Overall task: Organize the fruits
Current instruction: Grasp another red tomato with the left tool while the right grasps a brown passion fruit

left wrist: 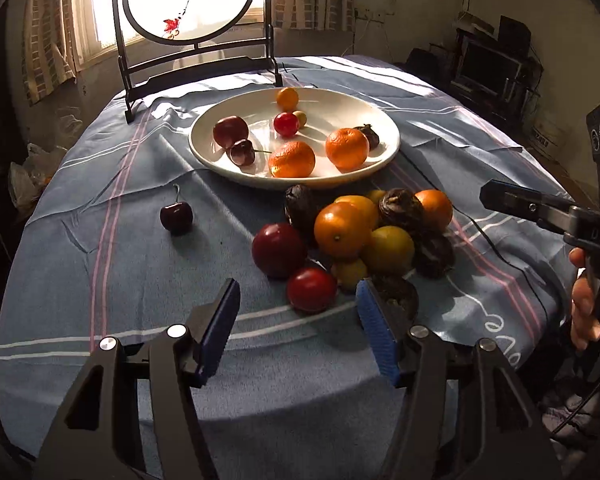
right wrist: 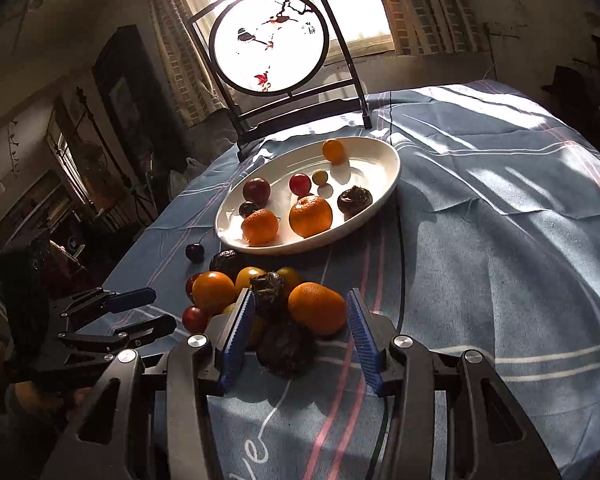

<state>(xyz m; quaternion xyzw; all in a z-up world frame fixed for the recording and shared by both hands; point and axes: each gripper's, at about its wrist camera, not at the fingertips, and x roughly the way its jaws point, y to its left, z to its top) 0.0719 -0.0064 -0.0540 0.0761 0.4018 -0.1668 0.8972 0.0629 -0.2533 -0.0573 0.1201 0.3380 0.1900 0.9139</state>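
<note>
Both claws are released and grasp nothing. The left claw (left wrist: 298, 300) hovers near a small red tomato (left wrist: 311, 289); the right claw (right wrist: 300, 320) frames a dark wrinkled fruit (right wrist: 286, 350). The fruit heap lies on the blue striped tabletop (left wrist: 140, 264), just before the white round plate (left wrist: 220, 160) with fruits.

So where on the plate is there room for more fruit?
The white plate is bare along its far right side, beyond the two oranges. Its near half is crowded. The pile on the tablecloth is packed tight.
</note>
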